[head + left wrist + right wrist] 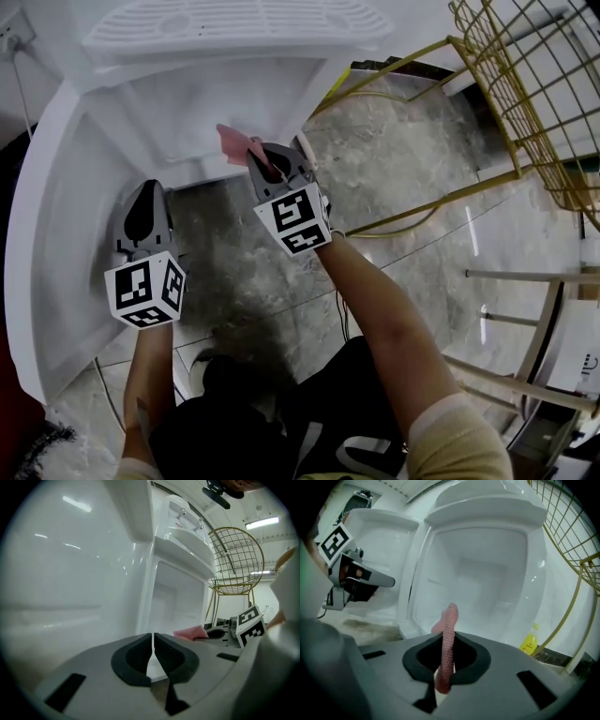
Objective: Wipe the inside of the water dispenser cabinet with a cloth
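The white water dispenser cabinet [234, 103] stands open, its door [56, 234] swung out to the left. A pink cloth [236, 142] is pinched in my right gripper [278, 161], which is shut on it just in front of the cabinet opening [478, 569]. In the right gripper view the cloth [448, 639] stands up edge-on between the jaws. My left gripper [145, 214] hangs lower left beside the inner face of the door [70, 573], shut and empty. The left gripper view also shows the cloth [191, 633] and the right gripper [220, 634].
A gold wire chair [525, 94] stands to the right of the cabinet, its legs [412, 220] on the marble floor. A yellow bottle [528, 642] sits beside the cabinet base. A white stool frame [534, 319] is at far right. The person's legs are below.
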A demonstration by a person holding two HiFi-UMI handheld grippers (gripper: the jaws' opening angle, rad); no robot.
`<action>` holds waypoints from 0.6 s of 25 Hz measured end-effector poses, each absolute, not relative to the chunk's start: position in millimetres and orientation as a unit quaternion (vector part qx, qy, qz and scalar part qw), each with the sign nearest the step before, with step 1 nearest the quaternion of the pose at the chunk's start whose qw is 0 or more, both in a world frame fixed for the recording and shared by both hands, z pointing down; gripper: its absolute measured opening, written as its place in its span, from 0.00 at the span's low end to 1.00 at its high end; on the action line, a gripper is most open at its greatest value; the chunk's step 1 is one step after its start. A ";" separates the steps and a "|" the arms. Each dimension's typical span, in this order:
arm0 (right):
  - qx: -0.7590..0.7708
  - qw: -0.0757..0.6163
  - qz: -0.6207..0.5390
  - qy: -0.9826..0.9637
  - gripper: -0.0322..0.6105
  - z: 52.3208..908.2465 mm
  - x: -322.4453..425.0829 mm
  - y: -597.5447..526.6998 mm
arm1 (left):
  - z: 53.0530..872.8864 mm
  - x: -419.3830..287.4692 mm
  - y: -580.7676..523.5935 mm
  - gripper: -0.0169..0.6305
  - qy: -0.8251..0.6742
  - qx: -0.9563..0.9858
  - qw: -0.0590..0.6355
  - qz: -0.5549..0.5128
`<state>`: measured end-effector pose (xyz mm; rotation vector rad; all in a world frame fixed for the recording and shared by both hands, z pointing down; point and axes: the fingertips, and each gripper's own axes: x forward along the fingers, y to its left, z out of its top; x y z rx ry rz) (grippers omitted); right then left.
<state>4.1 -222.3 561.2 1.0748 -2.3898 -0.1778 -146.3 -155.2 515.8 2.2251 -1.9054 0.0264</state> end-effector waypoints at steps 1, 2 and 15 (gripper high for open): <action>0.384 0.252 -0.068 -0.886 0.09 560.1 -3.2 -219.4 | 516.5 -147.9 -155.3 0.07 -0.648 0.754 0.107 0.009; 0.372 0.251 -0.070 -0.891 0.09 560.1 -10.6 -216.5 | 516.8 -149.7 -155.3 0.07 -0.650 0.752 0.107 0.009; 0.267 0.287 -0.115 -0.913 0.09 580.2 -80.0 -190.4 | 519.5 -157.9 -149.0 0.07 -0.644 0.757 0.109 0.020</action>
